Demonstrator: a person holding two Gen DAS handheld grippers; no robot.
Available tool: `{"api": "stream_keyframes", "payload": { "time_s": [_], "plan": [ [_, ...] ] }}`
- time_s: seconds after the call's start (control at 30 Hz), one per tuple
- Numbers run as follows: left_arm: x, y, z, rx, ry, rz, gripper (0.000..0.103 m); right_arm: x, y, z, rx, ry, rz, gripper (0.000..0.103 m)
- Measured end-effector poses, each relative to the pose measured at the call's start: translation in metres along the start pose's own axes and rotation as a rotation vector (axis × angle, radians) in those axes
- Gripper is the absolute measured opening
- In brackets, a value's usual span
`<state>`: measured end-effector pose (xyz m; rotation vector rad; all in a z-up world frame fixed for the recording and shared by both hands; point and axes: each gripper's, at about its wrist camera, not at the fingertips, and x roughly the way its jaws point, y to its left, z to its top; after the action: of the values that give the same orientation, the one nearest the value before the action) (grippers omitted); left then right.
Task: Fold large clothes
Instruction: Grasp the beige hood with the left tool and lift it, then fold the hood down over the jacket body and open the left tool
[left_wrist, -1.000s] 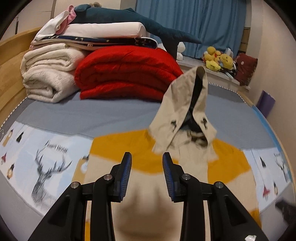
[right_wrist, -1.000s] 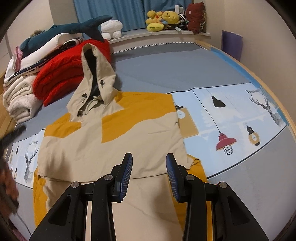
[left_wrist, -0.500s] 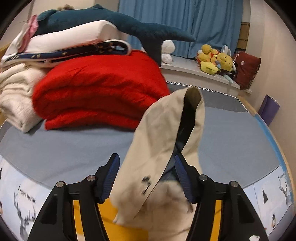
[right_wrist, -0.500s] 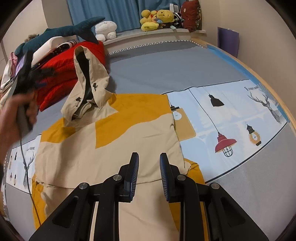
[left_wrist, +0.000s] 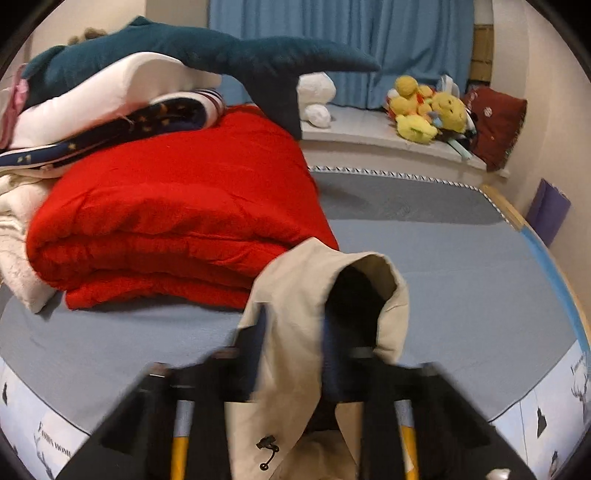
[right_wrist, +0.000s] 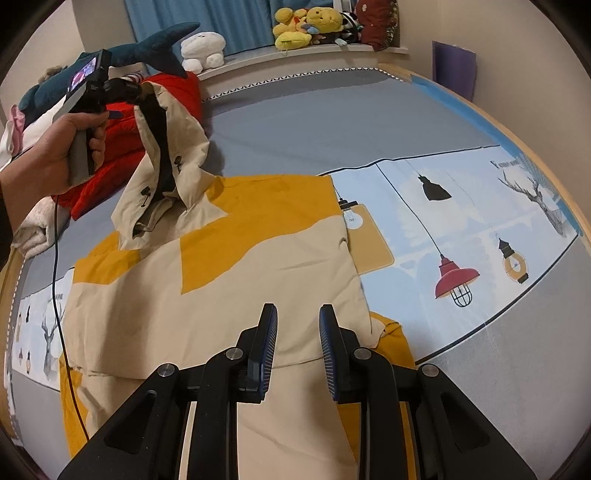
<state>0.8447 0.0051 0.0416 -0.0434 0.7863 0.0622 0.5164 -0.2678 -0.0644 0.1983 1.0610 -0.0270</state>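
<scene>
Between the left gripper's jaws sits the tan hood of the jacket; the jaws have just been closing and now pinch the hood cloth, which stands up ahead of them. From the right wrist view, the person's hand holds that gripper near the hood's peak, lifting it off the bed beside the red quilt. The jacket's tan and yellow body lies flat on the bed, spread ahead of and beneath the right gripper, whose jaws stand narrowly apart and empty over the lower body.

The step in hand looks like folding the hood down onto the back. To do it well, I would keep the pinch firm on both hood layers, carry the peak straight toward the jacket's middle, lay it flat before releasing, and steady the body with the right jaws so it does not slide.
</scene>
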Motion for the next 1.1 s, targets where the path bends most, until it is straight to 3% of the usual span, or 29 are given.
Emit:
{"api": "stream_keyframes", "payload": {
  "time_s": [0.13,0.23,0.3,0.4,0.43,0.6,0.7,0.77,0.87,0.93,1.0,1.07,1.1],
  "plan": [
    [-0.019,-0.002,-0.007,0.049,-0.029,-0.036,0.004,-0.001,0.001,0.002,0.002,-0.009,0.003,0.025],
    [-0.058,-0.001,-0.026,0.111,-0.065,-0.08,0.003,-0.002,0.002,0.003,0.001,-0.017,0.017,0.024],
    [-0.091,-0.003,-0.051,0.183,-0.078,-0.097,0.003,-0.007,0.003,0.004,-0.004,-0.037,0.031,0.01],
    [-0.154,0.0,-0.111,0.264,-0.1,-0.148,0.003,-0.015,0.002,0.006,0.001,-0.067,0.04,0.01],
    [-0.166,0.001,-0.123,0.27,-0.103,-0.156,0.003,-0.017,0.002,0.006,0.006,-0.071,0.049,0.01],
    [-0.251,0.016,-0.242,0.294,-0.091,-0.172,0.003,-0.021,0.006,0.005,0.021,-0.074,0.099,0.012],
    [-0.27,0.023,-0.307,0.28,-0.015,-0.121,0.004,-0.023,0.014,0.004,0.019,-0.08,0.154,0.012],
    [-0.267,0.038,-0.341,0.165,0.122,-0.181,0.005,-0.024,0.02,0.002,0.029,-0.078,0.219,0.013],
    [-0.262,0.057,-0.361,0.066,0.196,-0.229,0.007,-0.023,0.029,-0.002,0.018,-0.079,0.273,0.016],
    [-0.263,0.065,-0.355,0.048,0.182,-0.248,0.009,-0.021,0.034,-0.005,0.024,-0.07,0.318,0.019],
    [-0.268,0.072,-0.346,0.036,0.157,-0.261,0.016,-0.019,0.037,-0.007,0.042,-0.058,0.362,0.022],
    [-0.267,0.083,-0.341,0.01,0.136,-0.246,0.03,-0.015,0.039,-0.008,0.057,-0.048,0.394,0.024],
    [-0.263,0.091,-0.338,-0.028,0.132,-0.228,0.03,-0.013,0.041,-0.008,0.061,-0.043,0.409,0.025]
  ]
}}
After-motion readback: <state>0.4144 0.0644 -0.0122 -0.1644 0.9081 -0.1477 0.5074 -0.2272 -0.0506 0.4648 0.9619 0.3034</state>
